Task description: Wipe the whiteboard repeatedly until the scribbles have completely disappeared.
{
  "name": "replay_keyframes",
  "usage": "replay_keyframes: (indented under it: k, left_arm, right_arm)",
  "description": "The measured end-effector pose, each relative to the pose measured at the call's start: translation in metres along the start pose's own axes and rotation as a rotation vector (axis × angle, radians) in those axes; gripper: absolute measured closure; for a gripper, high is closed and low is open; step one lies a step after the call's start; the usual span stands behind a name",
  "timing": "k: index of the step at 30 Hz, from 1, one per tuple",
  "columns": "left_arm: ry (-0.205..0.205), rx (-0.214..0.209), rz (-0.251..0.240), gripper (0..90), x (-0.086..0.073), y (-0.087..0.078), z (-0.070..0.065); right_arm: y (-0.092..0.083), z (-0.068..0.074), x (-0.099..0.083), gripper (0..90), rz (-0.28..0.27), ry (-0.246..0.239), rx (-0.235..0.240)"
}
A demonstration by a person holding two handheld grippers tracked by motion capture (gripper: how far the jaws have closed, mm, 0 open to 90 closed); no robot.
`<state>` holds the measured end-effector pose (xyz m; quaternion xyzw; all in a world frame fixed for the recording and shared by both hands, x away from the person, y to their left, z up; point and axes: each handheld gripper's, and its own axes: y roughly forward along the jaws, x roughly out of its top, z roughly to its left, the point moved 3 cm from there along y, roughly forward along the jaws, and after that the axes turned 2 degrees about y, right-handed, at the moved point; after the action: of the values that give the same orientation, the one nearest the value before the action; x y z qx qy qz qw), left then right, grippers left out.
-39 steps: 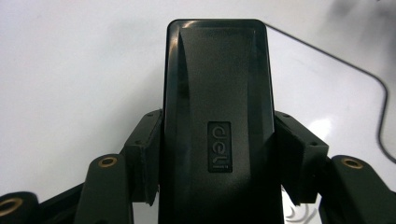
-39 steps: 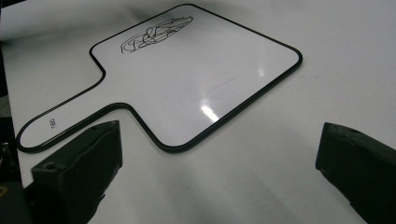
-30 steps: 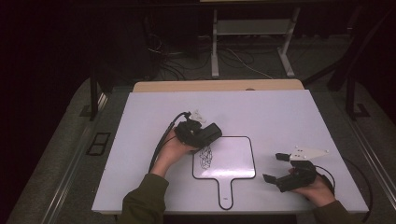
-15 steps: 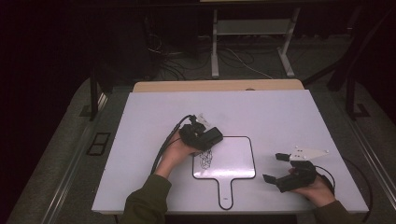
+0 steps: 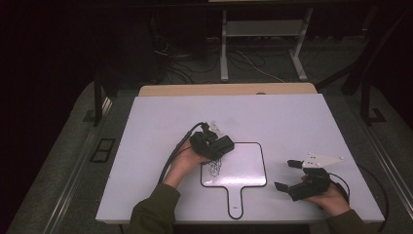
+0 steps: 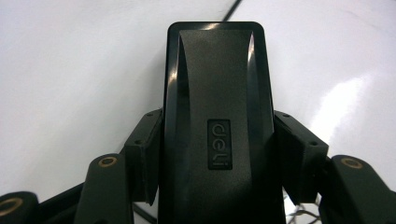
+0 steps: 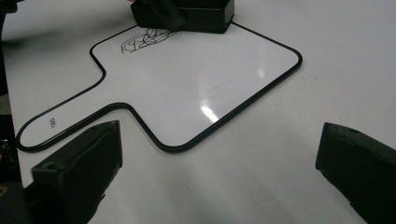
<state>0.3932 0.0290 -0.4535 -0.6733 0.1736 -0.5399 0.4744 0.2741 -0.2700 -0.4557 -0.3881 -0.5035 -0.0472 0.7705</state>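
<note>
The left gripper [image 5: 220, 146] is clamped on a black eraser [image 6: 217, 121], which sits on the upper left part of the board [image 5: 243, 165], just above the scribble [image 5: 215, 168]. The right gripper [image 5: 287, 175] rests on the table [image 5: 292, 117] just right of the board, jaws wide apart with nothing between them.

Beyond the white table [image 5: 292, 122] you work at, a strip of tan wood [image 5: 226, 89] shows along its far edge. Farther off, on the dark floor, a grey metal stand [image 5: 263, 41] rises among loose cables [image 5: 185, 58]. To your left, two dark floor sockets [image 5: 103, 149] sit beside the table.
</note>
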Motion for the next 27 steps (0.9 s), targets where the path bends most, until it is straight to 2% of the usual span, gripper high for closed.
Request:
replay_keyframes:
  k: [12, 14, 17, 27]
  left_arm:
    - [0.062, -0.057, 0.003, 38.8, 0.001, -0.001, -0.032]
    - [0.076, -0.056, 0.011, 38.9, -0.001, -0.003, -0.036]
    - [0.067, -0.046, 0.013, 38.9, -0.004, -0.006, -0.035]
    - [0.016, 0.000, 0.007, 38.8, -0.015, -0.011, -0.014]
  right_arm:
    - [-0.001, 0.000, 0.000, 0.0, -0.001, -0.001, -0.001]
    - [-0.001, 0.000, 0.000, 0.0, -0.002, -0.002, -0.002]
    - [-0.001, 0.000, 0.000, 0.0, -0.003, -0.001, -0.003]
    - [-0.001, 0.000, 0.000, 0.0, -0.002, -0.003, -0.004]
